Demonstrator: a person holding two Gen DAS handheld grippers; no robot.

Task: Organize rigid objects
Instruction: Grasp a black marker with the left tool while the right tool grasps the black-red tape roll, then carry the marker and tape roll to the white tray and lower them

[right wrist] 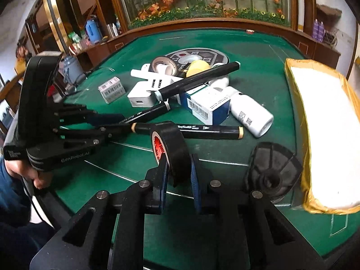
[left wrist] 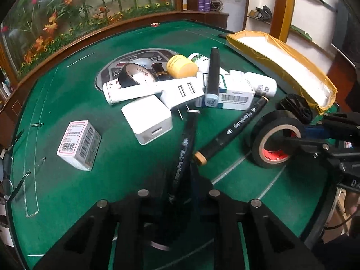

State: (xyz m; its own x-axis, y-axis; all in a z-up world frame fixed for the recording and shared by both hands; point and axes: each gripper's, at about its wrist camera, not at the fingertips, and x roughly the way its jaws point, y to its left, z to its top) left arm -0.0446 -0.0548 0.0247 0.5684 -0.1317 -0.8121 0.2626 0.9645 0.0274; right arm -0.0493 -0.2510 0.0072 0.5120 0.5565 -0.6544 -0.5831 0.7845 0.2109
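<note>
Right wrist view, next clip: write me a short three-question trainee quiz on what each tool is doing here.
1. True or false: the right tool grips the black tape roll through its rim.
2. The left tool holds which item? A) white charger B) black marker C) yellow jar
3. What lies at the table's right edge, still without items?

Key: 1 true. 2 B. 3 The gold-taped box with the white lining.

Left wrist view looks from low over the green table (left wrist: 90, 180) toward the central clutter. Right wrist view faces the same pile from the right, apparently slightly nearer. Both share the black tape roll (left wrist: 273, 138) (right wrist: 174, 148).
</note>
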